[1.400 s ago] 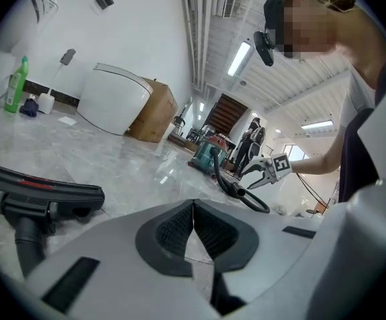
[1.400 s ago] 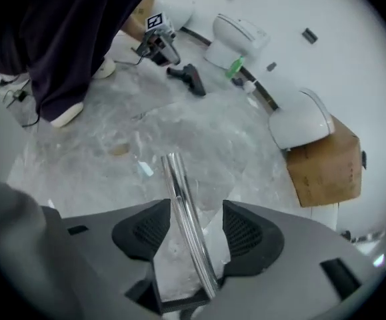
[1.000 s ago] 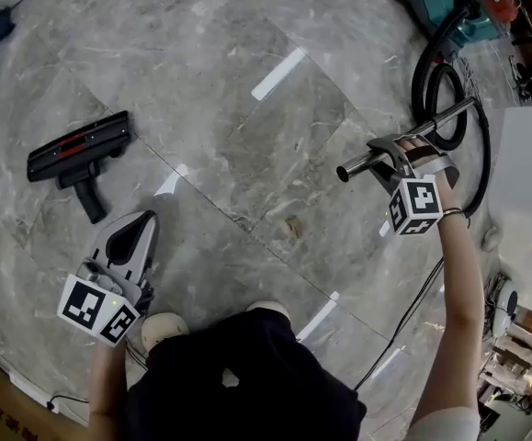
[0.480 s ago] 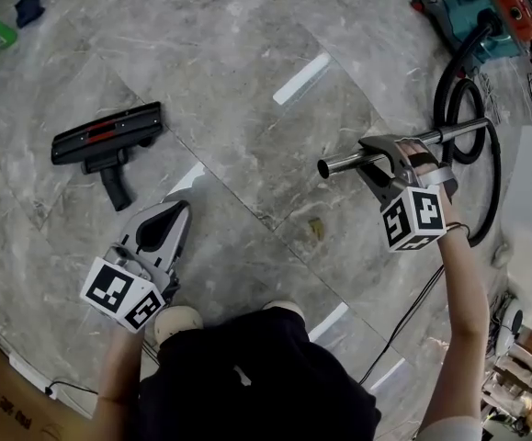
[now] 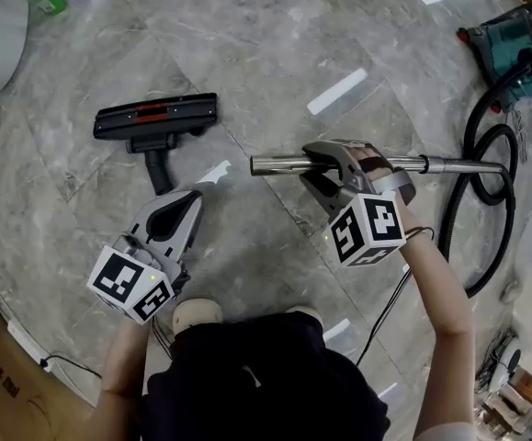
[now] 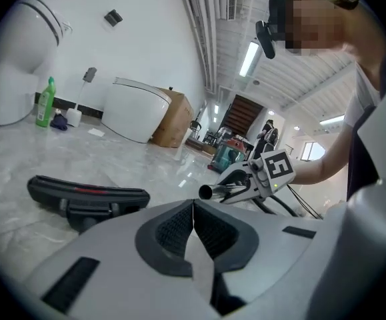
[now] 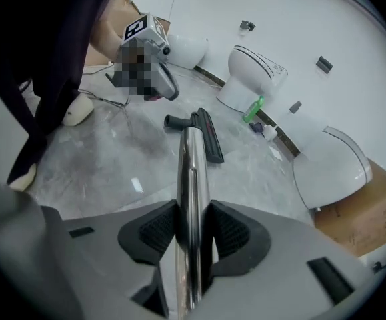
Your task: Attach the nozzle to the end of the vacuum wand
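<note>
Grips the vacuum wand (image 5: 284, 164) in the right claw (image 5: 325, 166), pads pressed to either side of the chrome tube a little back from its open end, which leaves that end free to enter a socket. Holds it roughly level above the floor (image 5: 275, 44), open end aimed leftward in the head view, toward the nozzle (image 5: 155, 118); looks meant to line tube and neck up before joining. Trails the hose (image 5: 481, 186) back to the vacuum body (image 5: 514, 44), well apart, with loops slack enough not to pull.

Holds the left claw (image 5: 185, 205) fully closed on nothing, tips just beside the end of the nozzle's neck; probably placed there to open and then steady or lift it.

Finds the nozzle lying flat on the floor, neck turned toward the person, touched by neither claw and not yet joined to the wand.
</note>
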### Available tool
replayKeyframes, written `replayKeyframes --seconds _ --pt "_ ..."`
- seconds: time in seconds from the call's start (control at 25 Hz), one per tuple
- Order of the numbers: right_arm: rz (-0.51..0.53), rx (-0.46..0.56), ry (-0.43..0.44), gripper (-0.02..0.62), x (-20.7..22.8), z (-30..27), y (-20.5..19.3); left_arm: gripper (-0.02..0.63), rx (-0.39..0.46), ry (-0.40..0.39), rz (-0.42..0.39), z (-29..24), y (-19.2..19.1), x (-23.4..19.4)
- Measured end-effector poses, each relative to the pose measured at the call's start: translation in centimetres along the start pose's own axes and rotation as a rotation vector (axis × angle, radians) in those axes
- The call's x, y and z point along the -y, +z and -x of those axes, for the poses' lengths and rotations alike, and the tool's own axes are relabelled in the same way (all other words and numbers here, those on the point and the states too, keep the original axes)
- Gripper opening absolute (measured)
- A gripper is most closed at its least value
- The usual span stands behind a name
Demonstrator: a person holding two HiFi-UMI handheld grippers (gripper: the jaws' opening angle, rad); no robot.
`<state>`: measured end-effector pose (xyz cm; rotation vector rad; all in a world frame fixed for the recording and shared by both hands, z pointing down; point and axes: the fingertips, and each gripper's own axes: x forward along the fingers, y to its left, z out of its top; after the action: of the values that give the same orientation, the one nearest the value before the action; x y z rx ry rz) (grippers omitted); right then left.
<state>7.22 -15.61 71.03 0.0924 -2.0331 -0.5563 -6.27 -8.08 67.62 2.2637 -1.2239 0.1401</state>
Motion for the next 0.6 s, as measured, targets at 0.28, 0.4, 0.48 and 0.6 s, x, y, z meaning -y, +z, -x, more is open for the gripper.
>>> replayKeyframes --seconds 0.28,0.4,0.48,0.6 --pt "-0.066 0.083 0.127 0.158 -4.5 -3.9 3.4 0.011 -0.065 0.084 -0.08 4.2 3.3 -7.8" --pt "-0.089 0.046 0.125 0.158 -5.6 -5.3 3.3 0.011 -0.12 0.129 -0.052 5.3 3.2 -11.2" --pt "-0.103 0.022 0.135 0.158 -6.5 -6.2 3.6 0.012 -0.165 0.139 0.027 5.7 2.0 -13.0" --pt "-0.115 0.015 0.172 0.158 -8.4 -6.8 4.9 0.034 -0.224 0.106 0.221 5.5 -1.5 -14.2"
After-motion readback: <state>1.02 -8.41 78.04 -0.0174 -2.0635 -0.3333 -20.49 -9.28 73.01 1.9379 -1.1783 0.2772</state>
